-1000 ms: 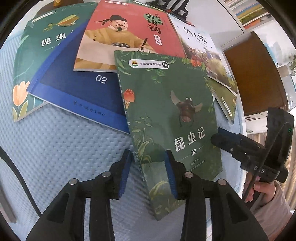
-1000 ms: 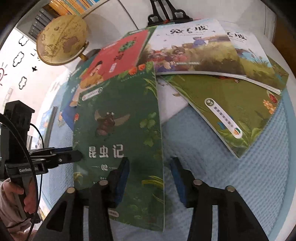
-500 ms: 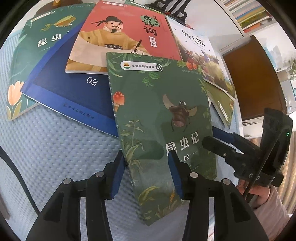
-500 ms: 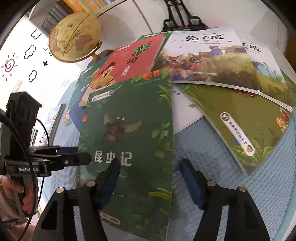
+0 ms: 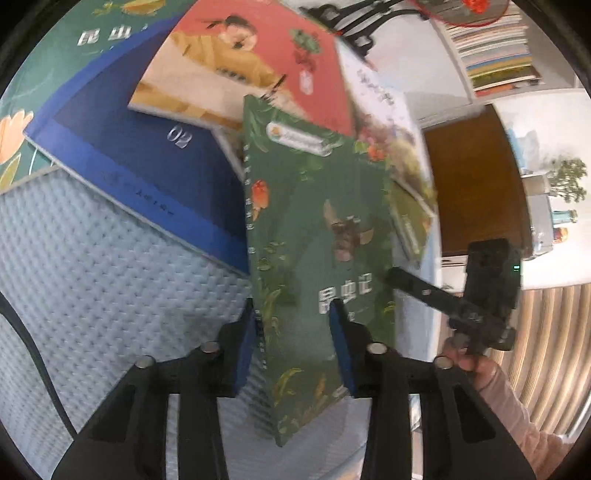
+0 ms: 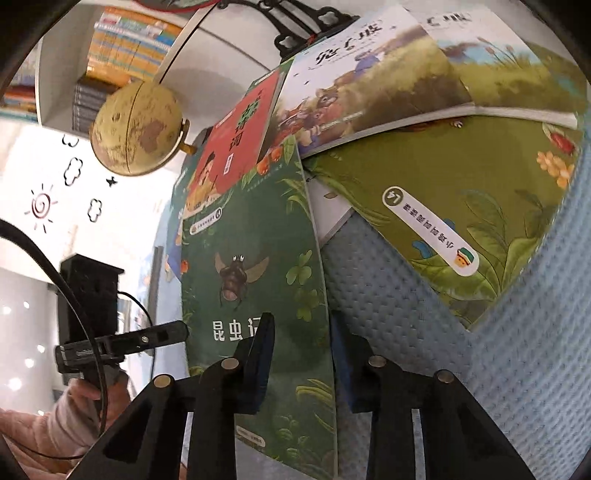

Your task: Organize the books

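A dark green book with a beetle on its cover (image 5: 317, 229) (image 6: 255, 280) lies tilted over the spread of books, its near end raised off the blue cloth. My left gripper (image 5: 293, 332) is shut on its spine edge, one pad under the edge and one on the cover. My right gripper (image 6: 303, 354) straddles the book's right edge; its jaws are closing, with a little gap still showing. Each gripper shows in the other's view, held by a hand in a pink sleeve (image 5: 495, 384).
Under and behind the green book lie a blue book (image 5: 147, 155), a red book (image 5: 251, 62), a rabbit picture book (image 6: 369, 81) and an olive-green book (image 6: 461, 206). A globe (image 6: 136, 129) and a black stand (image 6: 295, 26) stand at the back. The blue waffle cloth (image 5: 92, 277) covers the table.
Both grippers have narrowed around the green book and rolled a little. The book's near end has tilted up off the cloth, and the right gripper has shifted in over its right edge.
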{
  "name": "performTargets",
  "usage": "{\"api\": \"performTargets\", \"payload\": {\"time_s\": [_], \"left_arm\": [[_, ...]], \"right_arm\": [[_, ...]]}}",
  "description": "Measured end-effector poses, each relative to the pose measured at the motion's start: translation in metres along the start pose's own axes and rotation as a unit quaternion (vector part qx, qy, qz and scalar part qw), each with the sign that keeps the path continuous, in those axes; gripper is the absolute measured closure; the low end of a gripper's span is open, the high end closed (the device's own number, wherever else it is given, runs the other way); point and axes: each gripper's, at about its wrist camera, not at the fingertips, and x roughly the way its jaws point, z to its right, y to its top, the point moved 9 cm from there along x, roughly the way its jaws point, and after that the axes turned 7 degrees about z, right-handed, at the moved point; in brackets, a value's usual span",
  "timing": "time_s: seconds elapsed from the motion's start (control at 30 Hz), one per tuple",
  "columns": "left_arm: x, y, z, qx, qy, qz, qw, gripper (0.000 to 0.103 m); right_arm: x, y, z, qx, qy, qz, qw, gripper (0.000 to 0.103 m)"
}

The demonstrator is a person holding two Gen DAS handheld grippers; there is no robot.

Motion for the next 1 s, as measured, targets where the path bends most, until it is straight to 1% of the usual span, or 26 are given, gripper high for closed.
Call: {"api": "performTargets", "payload": {"time_s": [0.03,0.13,0.2,0.27,0.37,0.47,0.53,0.6,0.67,0.87,0.93,0.97,1.0], "left_arm": [[0.004,-0.001,-0.003,-0.003,0.004,-0.003,1.0000,0.082],[0.002,0.000,-0.005,-0.012,0.005,0.004,0.9999,0.082],[0.000,0.000,-0.005,-0.005,0.011,0.004,0.9999,0.082],[-0.002,-0.001,-0.005,0.007,0.024,0.002,0.9997,0.082],[-0.003,0.001,-0.005,0.019,0.040,0.001,0.9990,0.082],[-0.003,0.002,-0.009,0.009,0.036,-0.003,0.9993,0.082],[-0.003,0.001,-0.010,0.012,0.040,-0.005,0.9991,0.081],[-0.002,0.002,-0.009,0.012,0.043,-0.006,0.9990,0.081],[-0.002,0.002,-0.009,0.013,0.043,-0.006,0.9990,0.081],[0.001,0.003,-0.007,0.014,0.049,-0.008,0.9987,0.079],[0.002,0.004,-0.007,0.016,0.052,-0.010,0.9985,0.078],[0.003,0.004,-0.006,0.017,0.054,-0.011,0.9983,0.078],[0.004,0.004,-0.005,0.019,0.057,-0.011,0.9982,0.078]], "right_arm": [[0.000,-0.001,0.000,0.002,0.006,-0.003,1.000,0.072],[0.001,-0.008,-0.005,-0.008,0.011,-0.021,1.000,0.073],[0.000,-0.012,-0.003,-0.008,0.006,-0.025,1.000,0.082],[0.001,-0.015,-0.001,0.007,0.014,-0.029,0.999,0.084],[0.002,-0.019,0.000,0.018,0.029,-0.030,0.999,0.084],[0.003,-0.019,0.001,0.030,0.042,-0.029,0.998,0.084],[0.003,-0.019,0.003,0.039,0.049,-0.027,0.998,0.084],[0.004,-0.019,0.005,0.056,0.068,-0.028,0.996,0.081],[0.008,-0.018,0.003,0.059,0.079,-0.028,0.995,0.081],[0.009,-0.016,-0.004,0.033,0.080,-0.041,0.995,0.081],[0.004,-0.017,-0.014,0.012,0.085,-0.047,0.995,0.086],[-0.002,-0.017,-0.025,-0.009,0.094,-0.046,0.994,0.091],[-0.006,-0.018,-0.033,-0.028,0.090,-0.046,0.994,0.093]]}}
